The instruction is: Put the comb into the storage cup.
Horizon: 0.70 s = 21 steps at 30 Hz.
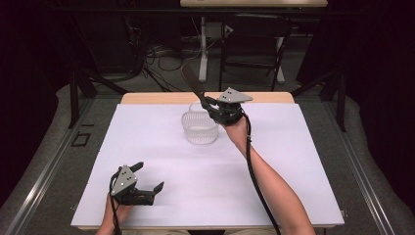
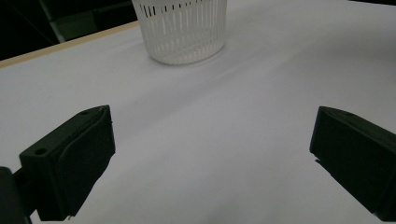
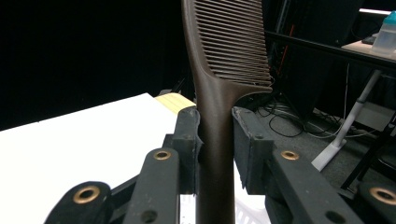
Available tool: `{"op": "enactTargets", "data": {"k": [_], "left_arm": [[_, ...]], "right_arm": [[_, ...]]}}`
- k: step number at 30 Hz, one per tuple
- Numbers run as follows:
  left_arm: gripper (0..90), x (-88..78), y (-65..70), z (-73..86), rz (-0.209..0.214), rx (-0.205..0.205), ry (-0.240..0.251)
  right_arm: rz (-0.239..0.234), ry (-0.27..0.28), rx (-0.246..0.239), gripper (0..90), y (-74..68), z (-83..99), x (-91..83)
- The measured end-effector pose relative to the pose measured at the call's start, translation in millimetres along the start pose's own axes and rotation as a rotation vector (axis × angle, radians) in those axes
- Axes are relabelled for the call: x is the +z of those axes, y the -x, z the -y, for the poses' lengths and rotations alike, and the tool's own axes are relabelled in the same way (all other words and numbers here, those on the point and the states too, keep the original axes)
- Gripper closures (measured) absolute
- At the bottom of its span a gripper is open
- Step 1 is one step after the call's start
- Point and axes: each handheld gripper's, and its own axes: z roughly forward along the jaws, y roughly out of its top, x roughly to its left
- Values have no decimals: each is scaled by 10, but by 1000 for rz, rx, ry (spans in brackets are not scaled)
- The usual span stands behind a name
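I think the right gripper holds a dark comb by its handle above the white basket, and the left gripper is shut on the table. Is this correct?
Not quite. The left gripper is open, not shut: the left gripper view shows its jaws standing wide apart with nothing between them. The rest holds: the right gripper clamps the dark comb by its handle above the white basket.

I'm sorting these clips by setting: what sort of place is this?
Probably a lab or recording studio, not a home: a white-covered table rimmed by black curtains, loose cables on the floor behind, and a folding chair by another desk.
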Motion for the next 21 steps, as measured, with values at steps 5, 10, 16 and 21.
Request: {"op": "enactTargets", "data": {"k": [5, 10, 16, 21], "left_arm": [[2, 2, 0, 0, 0, -1, 0], [2, 5, 2, 1, 0, -5, 0], [2, 4, 1, 1, -1, -5, 1], [2, 3, 0, 2, -1, -6, 0]], "right_arm": [[-4, 5, -3, 725, 4, 9, 28], [-5, 4, -3, 725, 12, 19, 59], [-10, 8, -5, 725, 15, 32, 98], [-8, 15, -6, 725, 22, 37, 128]]}}
